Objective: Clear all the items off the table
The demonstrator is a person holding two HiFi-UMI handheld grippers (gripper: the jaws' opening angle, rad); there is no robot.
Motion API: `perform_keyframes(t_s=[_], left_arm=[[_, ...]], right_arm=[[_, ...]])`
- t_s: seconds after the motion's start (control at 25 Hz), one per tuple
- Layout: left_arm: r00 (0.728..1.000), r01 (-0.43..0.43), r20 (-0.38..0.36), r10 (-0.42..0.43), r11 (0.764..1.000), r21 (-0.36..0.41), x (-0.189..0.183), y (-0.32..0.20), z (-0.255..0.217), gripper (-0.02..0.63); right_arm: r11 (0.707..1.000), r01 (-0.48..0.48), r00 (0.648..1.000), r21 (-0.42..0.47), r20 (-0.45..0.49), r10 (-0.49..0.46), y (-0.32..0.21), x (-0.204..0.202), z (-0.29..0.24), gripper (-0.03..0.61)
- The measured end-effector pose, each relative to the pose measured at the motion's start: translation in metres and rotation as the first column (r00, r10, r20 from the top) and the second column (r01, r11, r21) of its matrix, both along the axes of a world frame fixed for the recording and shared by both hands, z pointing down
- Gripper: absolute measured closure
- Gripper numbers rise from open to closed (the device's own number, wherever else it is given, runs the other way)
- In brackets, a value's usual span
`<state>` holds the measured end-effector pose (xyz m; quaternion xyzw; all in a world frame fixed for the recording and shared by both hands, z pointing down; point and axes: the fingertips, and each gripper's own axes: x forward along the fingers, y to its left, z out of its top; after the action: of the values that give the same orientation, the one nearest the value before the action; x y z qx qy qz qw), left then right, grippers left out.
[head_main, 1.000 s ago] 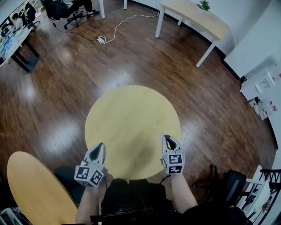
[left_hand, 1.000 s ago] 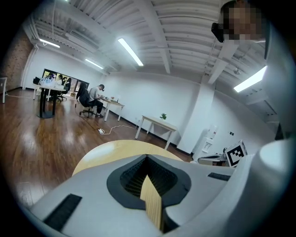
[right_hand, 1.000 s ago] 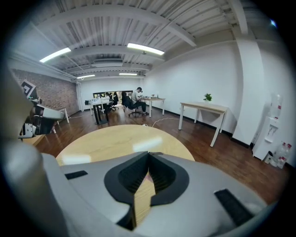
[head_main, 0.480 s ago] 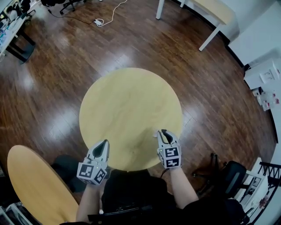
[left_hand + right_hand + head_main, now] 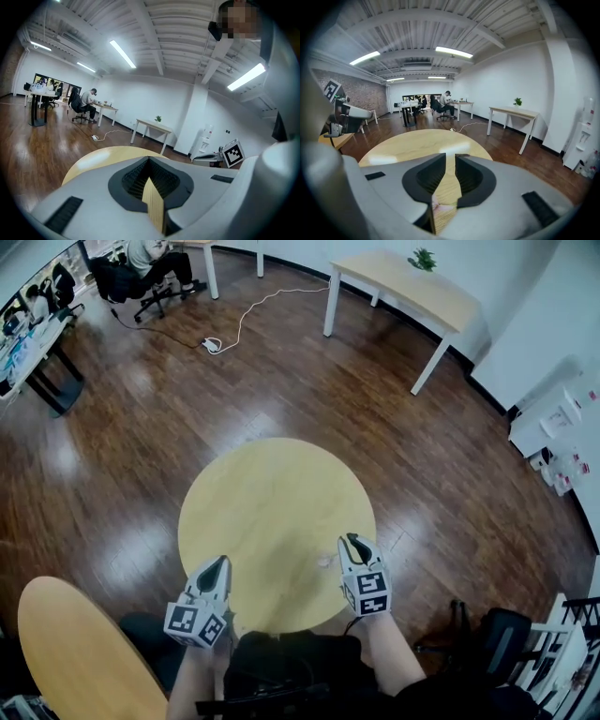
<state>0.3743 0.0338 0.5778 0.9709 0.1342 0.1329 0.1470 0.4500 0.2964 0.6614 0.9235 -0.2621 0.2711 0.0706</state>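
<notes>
The round yellow table [image 5: 272,502] stands on the dark wood floor [image 5: 131,427]. Over its near rim are both grippers. The left gripper [image 5: 217,564], at the near left, has its jaws pressed together on nothing. The right gripper [image 5: 354,542], at the near right, has jaws narrowly parted that have just been opening. A small pale pinkish item [image 5: 324,562] lies loose on the tabletop at their gap.

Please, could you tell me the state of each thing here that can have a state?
Left hand-held gripper: shut, nothing held.
Right hand-held gripper: open, jaws have just been opening; pinkish scrap low in the gap, not pinched.
Pinkish scrap: lying loose on the round table.
Potted plant: upright on the far table.
</notes>
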Motion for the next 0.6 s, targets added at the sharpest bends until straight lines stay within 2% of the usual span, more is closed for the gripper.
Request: perform_keyframes(t_s=[0.16, 0.28, 0.44, 0.6], left_arm=[[0.999, 0.023, -0.033, -0.024, 0.999, -0.022, 0.002, -0.011, -0.003, 0.614], [0.998, 0.037, -0.052, -0.038, 0.999, -0.02, -0.002, -0.027, -0.005, 0.614], [0.991, 0.057, -0.117, -0.06, 0.998, -0.031, 0.01, -0.04, -0.026, 0.614], [0.983, 0.038, -0.181, -0.042, 0.999, -0.026, 0.008, -0.045, -0.053, 0.614]], right_arm=[[1.0, -0.009, 0.997, 0.01, -0.079, 0.01, 0.017, 0.007, -0.034, 0.512], [0.998, -0.058, 0.986, 0.035, -0.156, 0.063, 0.037, 0.01, -0.065, 0.524], [0.978, -0.191, 0.943, 0.086, -0.261, 0.207, 0.064, 0.023, -0.106, 0.532], [0.957, -0.248, 0.9, 0.149, -0.33, 0.284, 0.065, 0.017, -0.139, 0.534]])
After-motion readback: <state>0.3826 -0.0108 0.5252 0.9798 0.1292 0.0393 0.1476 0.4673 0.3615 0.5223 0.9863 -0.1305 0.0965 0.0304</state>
